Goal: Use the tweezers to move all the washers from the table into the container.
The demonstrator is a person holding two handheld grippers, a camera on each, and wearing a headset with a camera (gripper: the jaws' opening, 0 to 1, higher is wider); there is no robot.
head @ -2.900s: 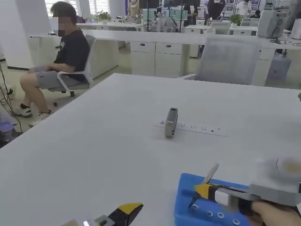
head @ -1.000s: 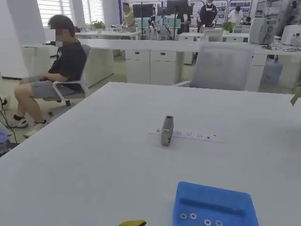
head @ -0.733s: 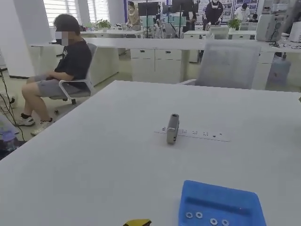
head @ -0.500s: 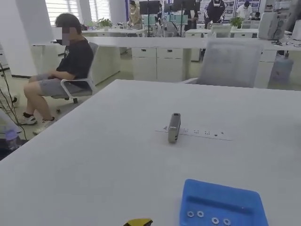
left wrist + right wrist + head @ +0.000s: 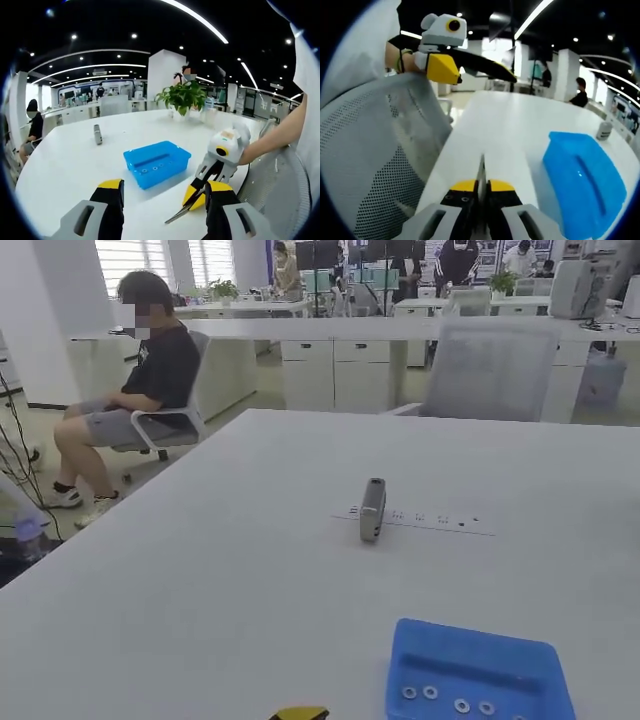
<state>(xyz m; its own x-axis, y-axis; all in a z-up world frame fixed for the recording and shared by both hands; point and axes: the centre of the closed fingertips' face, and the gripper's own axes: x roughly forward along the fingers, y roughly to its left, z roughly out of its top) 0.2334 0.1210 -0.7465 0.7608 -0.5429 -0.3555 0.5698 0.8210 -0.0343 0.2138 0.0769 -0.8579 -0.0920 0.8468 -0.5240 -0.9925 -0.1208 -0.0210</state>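
Yellow-tipped, your right gripper (image 5: 481, 187) is pressed together on the tweezers (image 5: 481, 172), which stick out thin and straight from between its jaws, their points over the white table (image 5: 505, 125). Just to the right of them in the right gripper view, the blue container (image 5: 582, 180) rests flat on the table.

Your left gripper (image 5: 162, 195) is spread wide with nothing between its jaws, held in the air above the table. In the left gripper view your right gripper shows at the right, with the tweezers angled down toward the table, short of the container.

In the head view, four washers (image 5: 430, 693) lie in a loose row on the container's floor, along its near side. Beyond the container, a small grey device (image 5: 372, 508) lies at the left end of a white power strip (image 5: 435, 521).

A potted plant (image 5: 182, 96) stands at the table's far side in the left gripper view. A grey mesh chair (image 5: 375, 150) sits beside the table's edge. A person (image 5: 150, 360) sits on a chair well off to the left.
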